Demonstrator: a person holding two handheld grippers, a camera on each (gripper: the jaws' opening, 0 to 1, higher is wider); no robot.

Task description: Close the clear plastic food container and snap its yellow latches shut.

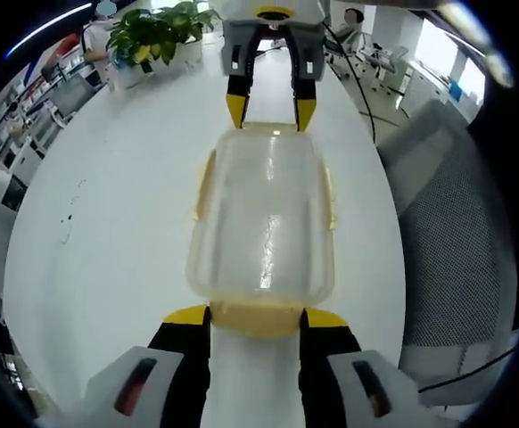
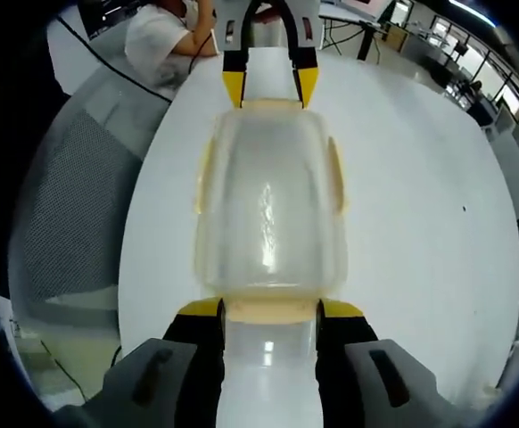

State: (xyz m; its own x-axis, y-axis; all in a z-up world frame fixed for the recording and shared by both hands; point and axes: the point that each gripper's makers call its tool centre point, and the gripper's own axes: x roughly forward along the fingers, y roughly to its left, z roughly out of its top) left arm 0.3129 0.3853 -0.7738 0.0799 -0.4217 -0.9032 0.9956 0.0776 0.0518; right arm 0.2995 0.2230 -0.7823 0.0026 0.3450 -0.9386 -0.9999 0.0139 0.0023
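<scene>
The left hand-held gripper [image 1: 256,318] stands with its yellow-tipped jaws spread either side of one end latch [image 1: 252,316] of the clear food container [image 1: 261,214], gripping nothing; the right hand-held gripper [image 2: 270,312] stands likewise, spread at the opposite end. The container sits lid-on, mid-bench [image 1: 108,223]. I'd judge the end latches are next (side latches [image 2: 335,172] look flared): each needs pressing down. No writing readable anywhere.

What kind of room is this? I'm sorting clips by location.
Probably an open-plan office: a mesh office chair, a potted plant on the white table, and desks with monitors behind.
</scene>
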